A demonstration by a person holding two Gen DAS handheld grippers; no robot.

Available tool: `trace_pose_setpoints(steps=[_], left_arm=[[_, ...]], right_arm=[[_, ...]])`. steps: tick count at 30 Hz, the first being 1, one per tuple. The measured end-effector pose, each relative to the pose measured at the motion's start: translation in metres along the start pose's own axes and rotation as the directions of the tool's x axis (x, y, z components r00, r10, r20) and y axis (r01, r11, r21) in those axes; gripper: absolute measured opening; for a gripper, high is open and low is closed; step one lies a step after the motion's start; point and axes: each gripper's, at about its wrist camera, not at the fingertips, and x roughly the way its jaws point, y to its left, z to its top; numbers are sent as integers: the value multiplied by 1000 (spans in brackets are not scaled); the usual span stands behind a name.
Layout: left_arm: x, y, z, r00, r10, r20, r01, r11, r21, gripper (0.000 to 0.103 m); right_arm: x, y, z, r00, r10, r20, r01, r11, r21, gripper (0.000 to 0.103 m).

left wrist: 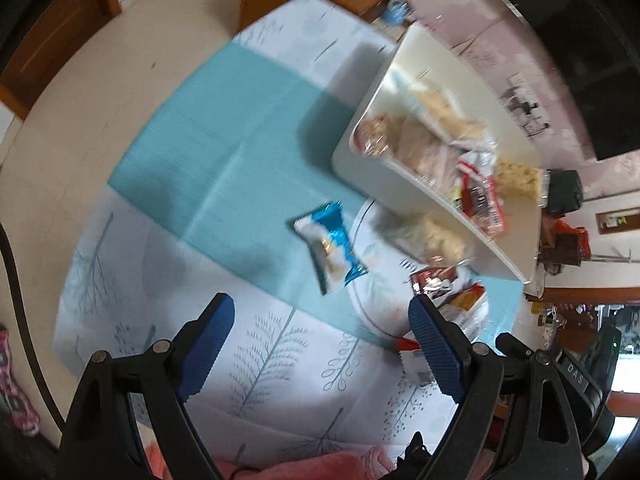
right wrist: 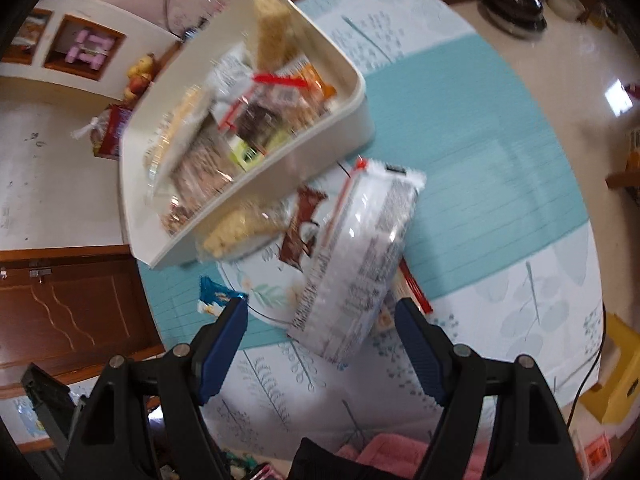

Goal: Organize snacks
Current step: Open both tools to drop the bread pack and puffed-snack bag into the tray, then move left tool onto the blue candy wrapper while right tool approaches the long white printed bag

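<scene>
Left gripper [left wrist: 320,340] has jaws apart w/ nothing btwn, above the counter [left wrist: 240,360]; blue snack packet [left wrist: 326,248] lies at its 12 o'clock. White bin [left wrist: 400,168] full of snacks sits at 1 o'clock. Right gripper [right wrist: 320,340] also apart & empty, big white pack [right wrist: 356,256] at 12, leaning over a plate [right wrist: 260,292]; bin at 11.

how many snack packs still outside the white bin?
At least 5: blue-white packet alone on the cloth; clear puffed-snack bag against the white bin; brown packet; large white pack; red-edged pack under it. More may be hidden.
</scene>
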Motion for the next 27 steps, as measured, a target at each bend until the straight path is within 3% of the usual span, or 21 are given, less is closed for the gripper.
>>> trace_pose_setpoints(steps=[12, 27], left_arm=[[63, 1, 11, 991, 70, -118, -82, 991, -102, 88], [114, -16, 38, 985, 119, -125, -132, 986, -99, 88]], right_arm=[[51, -6, 5, 987, -14, -162, 19, 999, 29, 76], [86, 2, 20, 973, -50, -226, 54, 998, 12, 69]])
